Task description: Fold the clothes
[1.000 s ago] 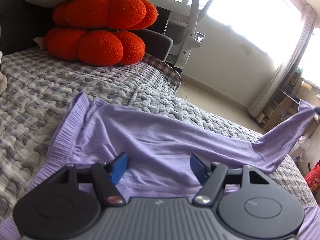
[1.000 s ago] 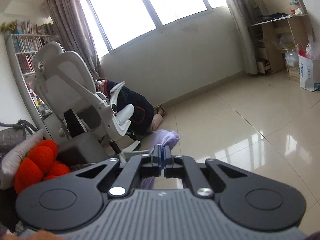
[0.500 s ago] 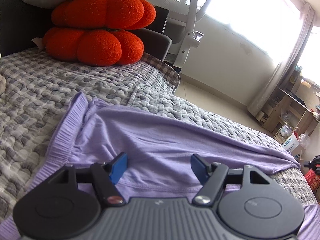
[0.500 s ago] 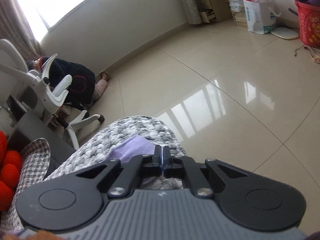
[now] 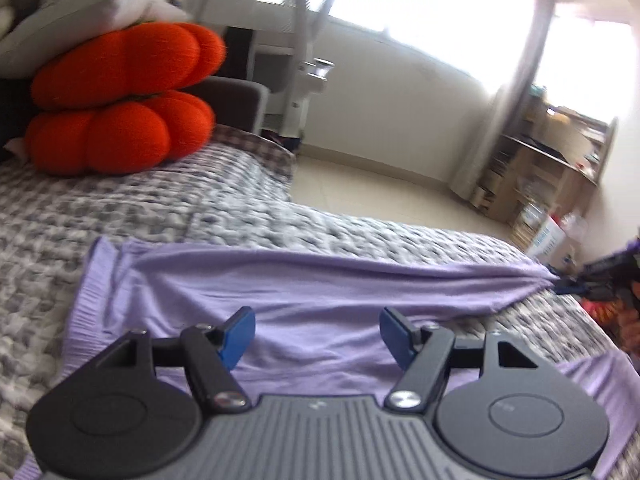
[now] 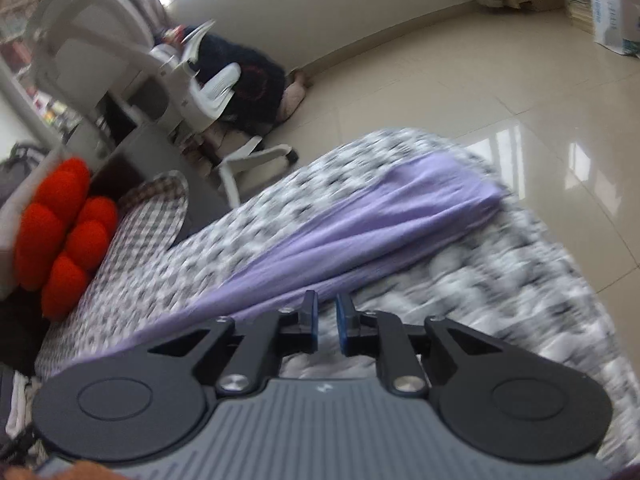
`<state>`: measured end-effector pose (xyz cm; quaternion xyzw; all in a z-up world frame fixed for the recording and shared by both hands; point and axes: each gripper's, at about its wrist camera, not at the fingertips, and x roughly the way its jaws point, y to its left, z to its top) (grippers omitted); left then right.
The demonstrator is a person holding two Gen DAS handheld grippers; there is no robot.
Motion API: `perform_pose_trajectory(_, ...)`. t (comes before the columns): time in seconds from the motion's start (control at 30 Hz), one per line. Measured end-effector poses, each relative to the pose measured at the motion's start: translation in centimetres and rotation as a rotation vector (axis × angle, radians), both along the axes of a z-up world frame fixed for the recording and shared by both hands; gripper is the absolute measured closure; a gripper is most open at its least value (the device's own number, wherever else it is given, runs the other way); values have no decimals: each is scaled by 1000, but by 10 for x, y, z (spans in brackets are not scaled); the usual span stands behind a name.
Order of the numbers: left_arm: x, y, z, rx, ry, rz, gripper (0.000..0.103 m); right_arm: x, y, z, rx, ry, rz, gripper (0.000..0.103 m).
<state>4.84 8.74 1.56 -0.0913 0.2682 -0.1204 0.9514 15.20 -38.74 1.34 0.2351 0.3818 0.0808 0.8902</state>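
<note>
Grey quilted bedding [image 5: 224,200] carries the purple garment [image 5: 320,300], spread flat just ahead of the left tongs [image 5: 317,334], whose jaws gape wide above it. The right tongs [image 6: 327,322], clenched on the sleeve half a second ago, now stand slightly parted and empty, and the sleeve [image 6: 400,216] lies stretched out on the bedding ahead of them.

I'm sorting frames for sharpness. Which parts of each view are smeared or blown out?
Left wrist view: the window is blown out white, the shelves at right are smeared, and the bedspread is soft. Right wrist view: the bedspread shows streaky motion blur, the chair is soft, and glare patches sit on the floor tiles; the gripper body stays sharp in both.
</note>
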Motion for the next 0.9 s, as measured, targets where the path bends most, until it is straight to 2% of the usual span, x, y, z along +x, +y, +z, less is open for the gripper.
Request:
perform_pose_trajectory(0.03, 0, -4, -1, 3, 3, -20, 33, -1, 18, 0, 8, 4, 45, 62)
perform_pose_trajectory(0.1, -1, -11, -4, 19, 2, -55, 33, -4, 49, 2, 10, 2, 110, 42)
perform_pose_trajectory(0.13, -1, -15, -5, 26, 1, -70, 33, -5, 60, 2, 5, -2, 128, 42)
perform_pose_trajectory(0.27, -6, -25, -5, 54, -13, -113, 33, 5, 77, -2, -47, -14, 95, 45)
perform_pose_trajectory(0.3, -7, -26, -5, 53, -10, -118, 33, 7, 81, -4, -60, -17, 87, 62)
perform_pose_trajectory(0.33, -6, -26, -6, 50, -6, -120, 33, 10, 85, -5, -73, -20, 78, 96)
perform_pose_trajectory(0.37, -6, -26, -6, 46, 0, -119, 33, 12, 89, -6, -86, -23, 70, 102)
perform_pose_trajectory(0.47, -5, -23, -6, 36, 12, -115, 34, 2, 85, -2, -61, -42, 30, 103)
perform_pose_trajectory(0.57, -7, -20, -1, 24, 2, -129, 34, -26, 73, 14, -17, -112, 6, 103)
perform_pose_trajectory(0.63, -6, -21, -2, 7, 13, -145, 34, -33, 64, 15, -11, -117, -15, 103)
perform_pose_trajectory(0.7, -4, -23, -5, -7, 29, -157, 33, -30, 67, 7, -37, -84, 3, 103)
perform_pose_trajectory(0.77, -3, -25, -8, -8, 44, -151, 33, -25, 74, -1, -21, -33, 45, 92)
perform_pose_trajectory(0.87, -2, -25, -10, -14, 45, -144, 33, -19, 89, -4, -6, -7, 81, 85)
perform_pose_trajectory(0.9, -2, -25, -11, -14, 44, -143, 33, -17, 95, -4, -4, -5, 90, 72)
